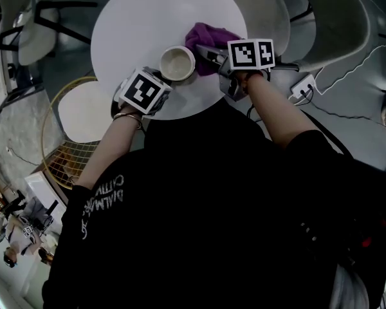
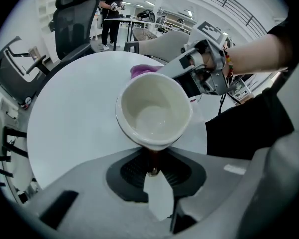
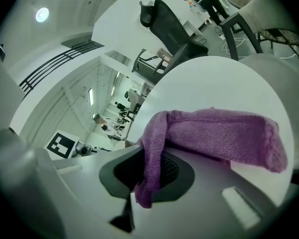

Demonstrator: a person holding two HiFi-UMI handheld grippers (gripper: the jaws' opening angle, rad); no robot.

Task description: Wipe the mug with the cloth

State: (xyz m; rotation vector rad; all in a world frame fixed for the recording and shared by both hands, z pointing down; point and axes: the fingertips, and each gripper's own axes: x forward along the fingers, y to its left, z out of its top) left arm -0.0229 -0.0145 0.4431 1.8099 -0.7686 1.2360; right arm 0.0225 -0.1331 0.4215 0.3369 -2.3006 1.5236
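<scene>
The cream ceramic mug (image 1: 177,63) is by the round white table's (image 1: 135,18) near edge, with bare tabletop beyond; its mouth faces up, long axis roughly upright; the left gripper (image 1: 159,80) clamps it; the right gripper (image 1: 209,53) pinches the purple terry cloth (image 1: 204,36) just beside it.

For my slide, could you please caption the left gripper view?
Left gripper holds the tilted cream mug over the white table, purple cloth behind.

Mug (image 2: 154,111): glazed ceramic, cream, glossy, smooth inside. Cloth (image 3: 214,136): purple terry, nubby, matt (pile fuzzy at the edges). Worktop (image 2: 70,118): white, smooth, faint sheen. Left tongs (image 2: 153,159) and right tongs (image 3: 145,180): grey moulded plastic, matt, dark insets finely textured.
</scene>
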